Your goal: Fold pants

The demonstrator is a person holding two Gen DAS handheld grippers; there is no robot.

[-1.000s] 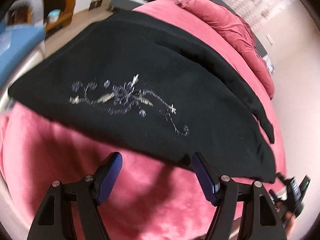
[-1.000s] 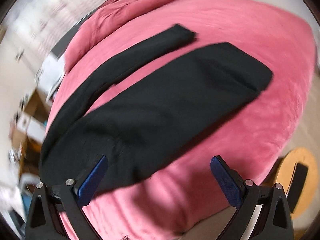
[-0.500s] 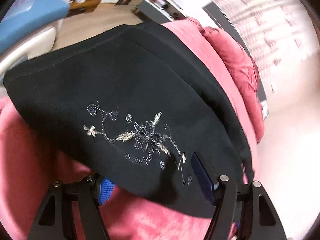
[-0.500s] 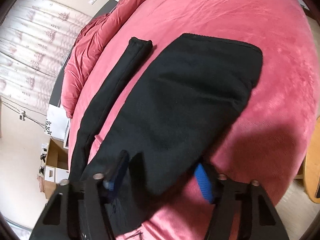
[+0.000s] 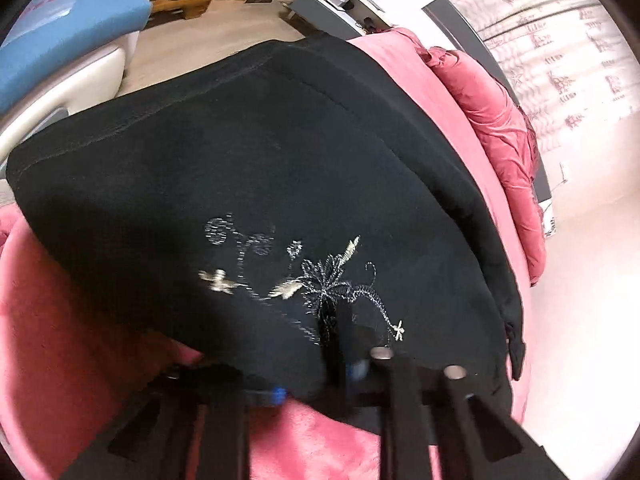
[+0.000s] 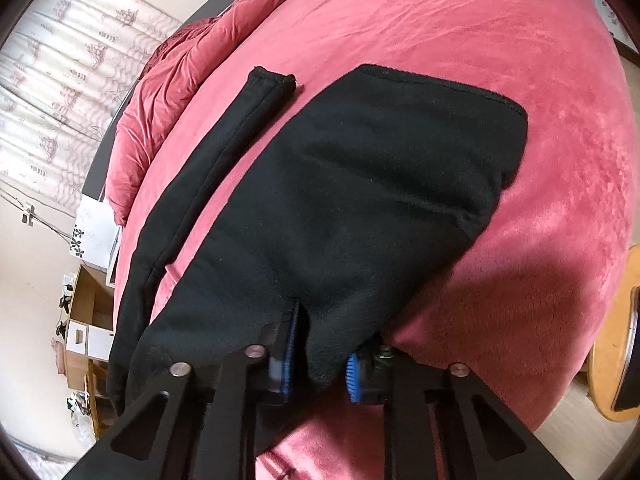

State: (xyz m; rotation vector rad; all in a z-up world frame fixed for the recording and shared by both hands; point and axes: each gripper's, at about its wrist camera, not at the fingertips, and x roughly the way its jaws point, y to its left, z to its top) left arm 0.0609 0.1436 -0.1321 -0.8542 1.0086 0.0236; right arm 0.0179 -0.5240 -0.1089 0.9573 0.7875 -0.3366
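Black pants (image 5: 280,160) lie spread on a bed with a pink cover (image 5: 80,320). Silver embroidery (image 5: 320,284) marks the waist end in the left wrist view. My left gripper (image 5: 312,372) is closing on the near edge of the cloth just below that embroidery, with a fold bunched between its blue pads. In the right wrist view the pants (image 6: 360,200) show a wide leg, with the other leg (image 6: 224,152) lying beside it. My right gripper (image 6: 320,368) is closing on the wide leg's near edge, the cloth pinched between its pads (image 6: 354,372).
A crumpled red quilt (image 5: 500,128) lies along the far side of the bed (image 6: 480,40). A blue-cushioned seat (image 5: 72,28) stands off the bed at the left. A round wooden stool (image 6: 612,340) is on the floor at the right, cardboard boxes (image 6: 84,320) at the left.
Both grippers came forward and down onto the near edge of the pants, rolled, and went from wide open to pinching the cloth.
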